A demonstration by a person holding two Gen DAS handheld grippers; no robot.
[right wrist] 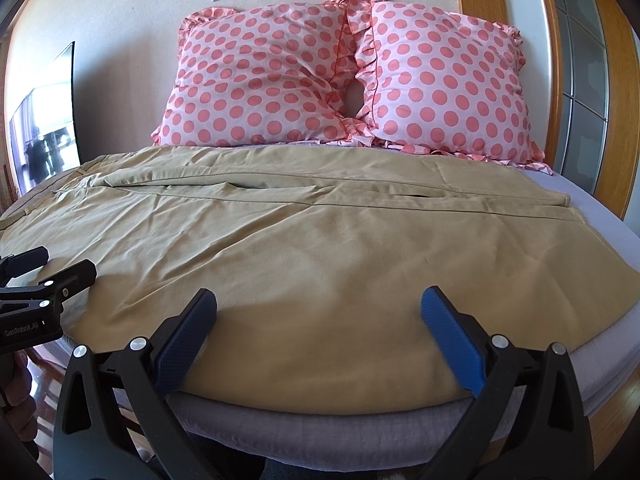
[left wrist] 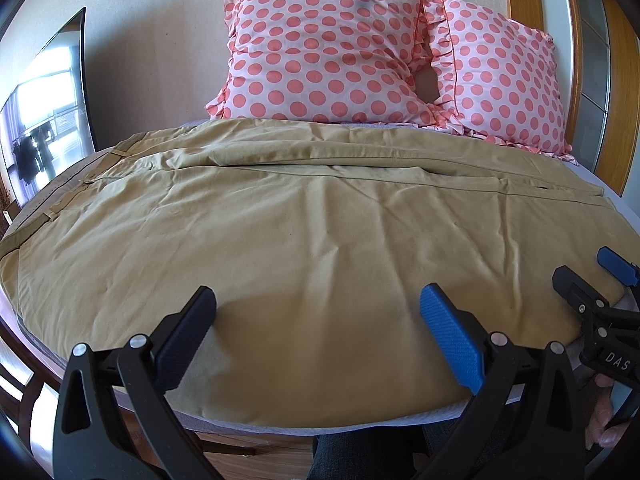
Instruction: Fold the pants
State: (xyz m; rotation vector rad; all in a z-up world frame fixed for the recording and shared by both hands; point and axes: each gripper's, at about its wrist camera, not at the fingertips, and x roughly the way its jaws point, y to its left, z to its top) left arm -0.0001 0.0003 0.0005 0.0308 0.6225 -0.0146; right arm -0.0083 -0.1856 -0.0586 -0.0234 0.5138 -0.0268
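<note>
Tan pants [left wrist: 304, 232] lie spread flat across the bed, waistband at the left, leg hems at the right; they also fill the right wrist view [right wrist: 320, 248]. The two legs lie side by side with a seam gap between them. My left gripper [left wrist: 318, 300] is open and empty, just above the near edge of the pants. My right gripper [right wrist: 318, 300] is open and empty over the near edge further right. The right gripper shows at the right edge of the left wrist view [left wrist: 588, 276], and the left gripper at the left edge of the right wrist view [right wrist: 52, 264].
Two pink polka-dot pillows [left wrist: 332, 52] [right wrist: 440, 76] lean against the wall at the head of the bed. The grey mattress edge [right wrist: 320, 424] runs along the front. A dark framed panel [left wrist: 52, 112] stands at the left. Wooden door frame [right wrist: 476, 4] at the right.
</note>
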